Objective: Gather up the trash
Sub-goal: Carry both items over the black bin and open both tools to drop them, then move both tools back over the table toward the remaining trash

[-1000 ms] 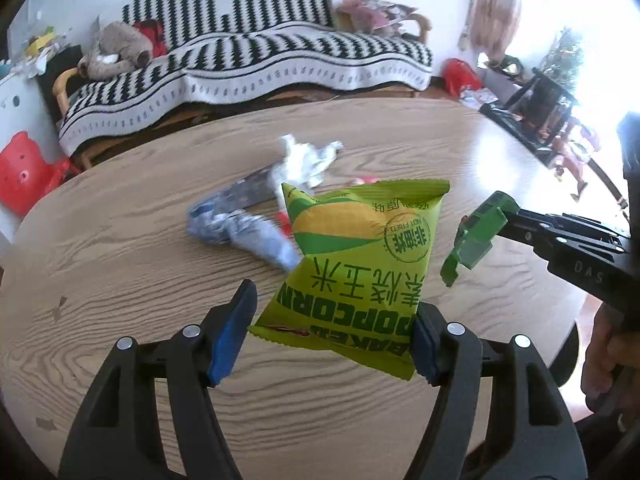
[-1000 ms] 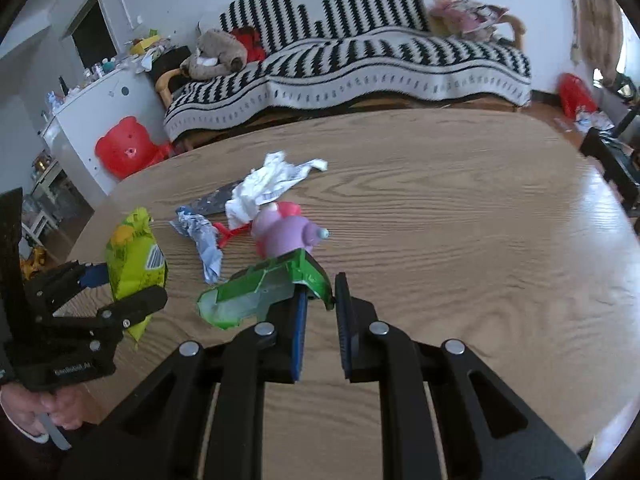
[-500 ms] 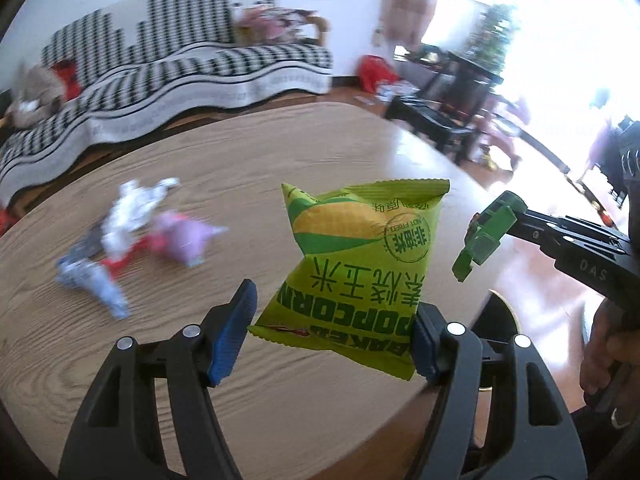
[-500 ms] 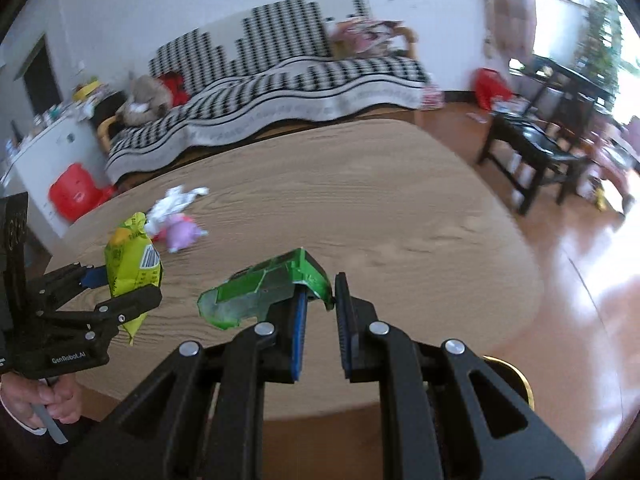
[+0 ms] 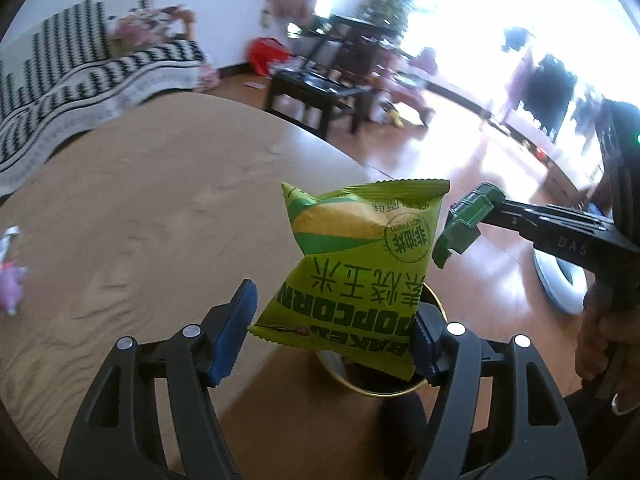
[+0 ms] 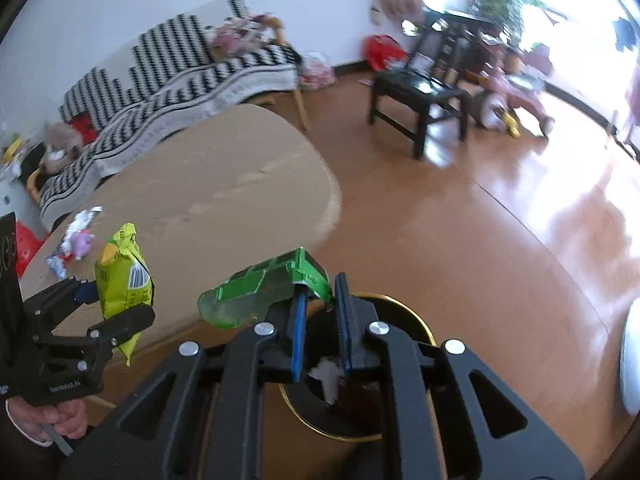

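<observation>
Jaws of the left gripper [image 5: 332, 330] are clamping a green popcorn bag [image 5: 356, 264] wide apart; the right gripper [image 6: 320, 312] is pinching a crumpled green wrapper [image 6: 260, 292], both hovering over the gold-rimmed bin [image 6: 416, 320]. Crumpled scraps [image 6: 74, 240] are waiting on the wooden surface [image 6: 208, 200].

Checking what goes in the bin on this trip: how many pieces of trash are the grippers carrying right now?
2. The popcorn bag is between the left gripper's pads; the green wrapper is pinched in the right gripper, above the bin. More trash remains on the table.

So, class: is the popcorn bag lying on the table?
No, the popcorn bag hangs above the table, held between the left gripper's fingers.
</observation>
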`<move>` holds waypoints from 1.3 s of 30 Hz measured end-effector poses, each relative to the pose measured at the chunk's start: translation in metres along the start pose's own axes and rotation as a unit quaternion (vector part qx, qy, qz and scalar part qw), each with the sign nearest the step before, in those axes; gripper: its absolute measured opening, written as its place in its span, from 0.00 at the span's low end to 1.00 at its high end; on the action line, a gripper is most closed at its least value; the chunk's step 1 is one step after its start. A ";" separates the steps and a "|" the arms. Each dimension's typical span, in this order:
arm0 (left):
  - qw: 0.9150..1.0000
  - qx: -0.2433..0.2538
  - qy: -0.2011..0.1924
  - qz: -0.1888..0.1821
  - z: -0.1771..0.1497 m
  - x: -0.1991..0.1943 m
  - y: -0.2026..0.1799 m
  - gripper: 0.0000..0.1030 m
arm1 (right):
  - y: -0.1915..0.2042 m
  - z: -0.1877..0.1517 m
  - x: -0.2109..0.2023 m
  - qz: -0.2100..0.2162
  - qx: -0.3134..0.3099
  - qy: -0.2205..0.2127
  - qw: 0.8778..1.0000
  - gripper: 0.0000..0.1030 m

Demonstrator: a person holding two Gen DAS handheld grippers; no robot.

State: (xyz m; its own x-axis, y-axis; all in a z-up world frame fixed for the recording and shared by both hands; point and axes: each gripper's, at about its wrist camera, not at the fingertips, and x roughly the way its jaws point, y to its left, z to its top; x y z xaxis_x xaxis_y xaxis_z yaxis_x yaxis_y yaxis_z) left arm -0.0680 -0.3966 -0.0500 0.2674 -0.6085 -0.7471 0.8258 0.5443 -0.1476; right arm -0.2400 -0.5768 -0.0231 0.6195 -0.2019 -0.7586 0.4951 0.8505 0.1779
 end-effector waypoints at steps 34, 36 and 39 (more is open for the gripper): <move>0.997 0.005 0.063 -0.045 -0.009 0.079 -0.040 0.77 | -0.047 -0.013 0.009 -0.027 0.057 0.034 0.997 0.61; 0.997 0.006 0.062 -0.045 -0.009 0.079 -0.042 0.80 | -0.047 -0.013 0.010 -0.028 0.057 0.035 0.997 0.62; 0.997 0.011 0.061 -0.044 -0.011 0.079 -0.045 0.80 | -0.046 -0.012 0.010 -0.026 0.056 0.035 0.997 0.62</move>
State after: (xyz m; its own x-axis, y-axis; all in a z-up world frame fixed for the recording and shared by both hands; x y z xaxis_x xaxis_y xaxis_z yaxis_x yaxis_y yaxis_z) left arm -0.0889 -0.4631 -0.1097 0.1317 -0.5773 -0.8058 0.8547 0.4778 -0.2027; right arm -0.2637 -0.6116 -0.0467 0.5495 -0.2058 -0.8098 0.5926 0.7792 0.2041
